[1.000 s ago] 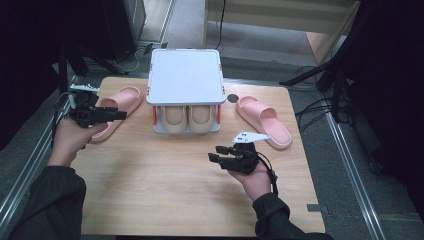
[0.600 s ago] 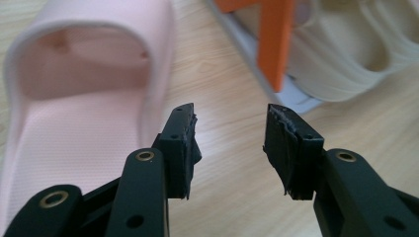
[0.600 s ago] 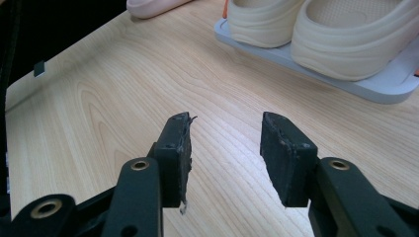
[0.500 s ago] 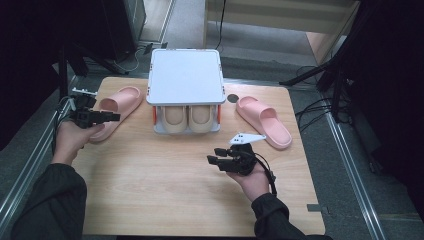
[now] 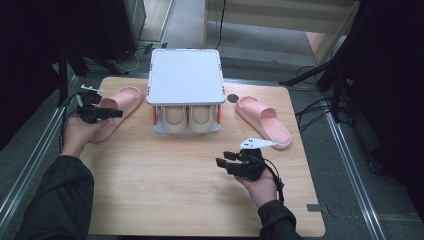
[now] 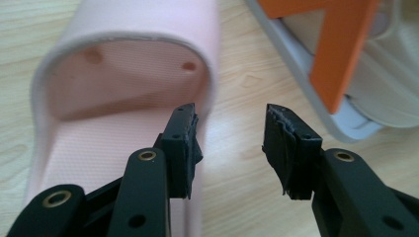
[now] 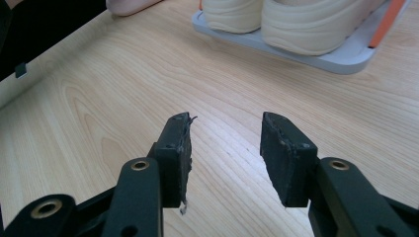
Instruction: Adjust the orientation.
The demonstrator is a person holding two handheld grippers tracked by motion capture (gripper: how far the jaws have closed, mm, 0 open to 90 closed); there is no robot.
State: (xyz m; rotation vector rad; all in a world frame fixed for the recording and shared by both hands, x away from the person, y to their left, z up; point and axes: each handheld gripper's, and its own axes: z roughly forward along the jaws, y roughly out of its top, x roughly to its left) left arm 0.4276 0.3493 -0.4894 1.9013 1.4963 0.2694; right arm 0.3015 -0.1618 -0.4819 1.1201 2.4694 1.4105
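Hovering over the left pink slipper [image 5: 114,111], my left gripper [image 6: 230,143] has its jaws parted and holding nothing, one jaw above the slipper's side edge, the other over bare tabletop [image 5: 175,190]. Just beside it stands the grey shoe rack [image 5: 186,77] with its orange posts (close on that jaw's side). My right gripper [image 7: 225,158] hangs with jaws apart and empty over bare wood, facing the rack. I count two pink slippers, the second [image 5: 263,121] right of the rack, and two cream shoes [image 5: 187,116] inside it.
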